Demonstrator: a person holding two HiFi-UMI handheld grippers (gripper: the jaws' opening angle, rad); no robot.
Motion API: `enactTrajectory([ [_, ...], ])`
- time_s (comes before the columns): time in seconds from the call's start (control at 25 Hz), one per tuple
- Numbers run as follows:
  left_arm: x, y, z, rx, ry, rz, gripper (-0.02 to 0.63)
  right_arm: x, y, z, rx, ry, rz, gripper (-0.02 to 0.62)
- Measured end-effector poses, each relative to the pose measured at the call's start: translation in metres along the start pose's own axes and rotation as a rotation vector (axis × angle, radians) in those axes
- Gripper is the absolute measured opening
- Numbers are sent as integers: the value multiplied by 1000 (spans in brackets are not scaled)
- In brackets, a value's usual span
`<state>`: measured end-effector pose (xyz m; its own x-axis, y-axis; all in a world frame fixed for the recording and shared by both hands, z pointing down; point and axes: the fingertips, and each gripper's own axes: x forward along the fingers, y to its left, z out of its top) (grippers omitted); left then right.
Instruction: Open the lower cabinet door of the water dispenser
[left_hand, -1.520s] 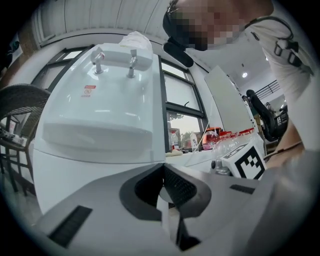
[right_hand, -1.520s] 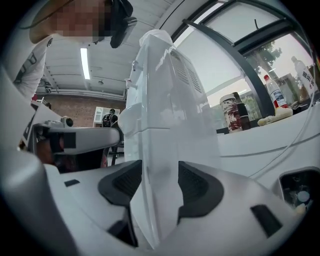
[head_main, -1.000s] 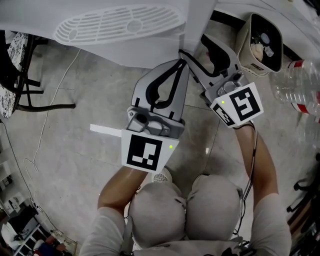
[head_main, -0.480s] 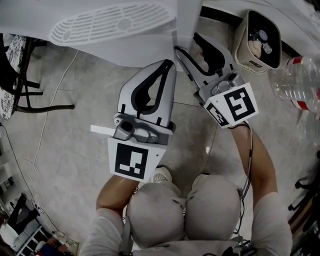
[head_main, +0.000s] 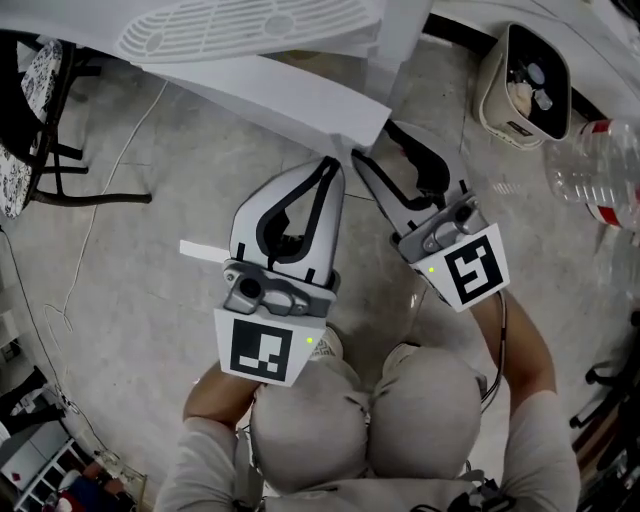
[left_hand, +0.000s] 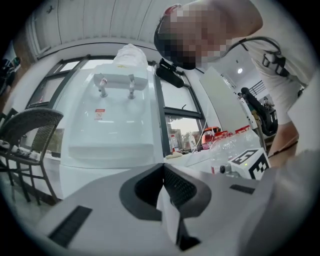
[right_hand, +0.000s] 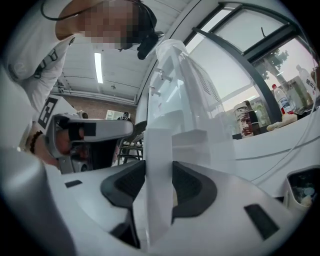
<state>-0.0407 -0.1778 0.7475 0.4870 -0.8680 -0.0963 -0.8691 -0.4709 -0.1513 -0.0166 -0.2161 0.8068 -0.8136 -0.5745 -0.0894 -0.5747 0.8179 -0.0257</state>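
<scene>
Door's moving! A sec ago the lower cabinet door (head_main: 280, 95) sat near flush w/ the water dispenser (left_hand: 107, 125). Now it's swung out, a white slab angling across the floor (head_main: 130, 280), free edge at the right gripper (head_main: 372, 142). That gripper's jaws have just been closing. In its own view both pads sit against the door's thin edge, one per face: partly spread, clamped on the panel. Both grippers have come back toward the person's knees (head_main: 360, 420) vs. a sec ago, door following.

Left gripper (head_main: 332, 165) rides just beside the door's corner, jaws tip to tip, nothing btwn them, so no part in the pull.

My read: task's well along. Door is clearly ajar, prob needs more swing to be fully open.

Writing:
- Red sticker (left_hand: 100, 114) under the taps (left_hand: 131, 87), too small to read.
- Bottles (left_hand: 220, 135) w/ red labels, text unreadable.
- No brand legible anywhere.
- Marker cubes (head_main: 262, 352) show only black-and-white squares.
</scene>
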Motion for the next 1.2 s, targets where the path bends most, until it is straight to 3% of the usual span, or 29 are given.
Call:
enactTrajectory([
  [0.6,-137,78,-28,-11,134,355,3,18,144,-11,25,50,303,185],
  [0.92,-211,111,-22,-5,168,483,2,53,219,-10,69,39,445,135],
  [1.2,-244,134,-14,4,161,546,2,90,262,-14,71,26,524,121],
])
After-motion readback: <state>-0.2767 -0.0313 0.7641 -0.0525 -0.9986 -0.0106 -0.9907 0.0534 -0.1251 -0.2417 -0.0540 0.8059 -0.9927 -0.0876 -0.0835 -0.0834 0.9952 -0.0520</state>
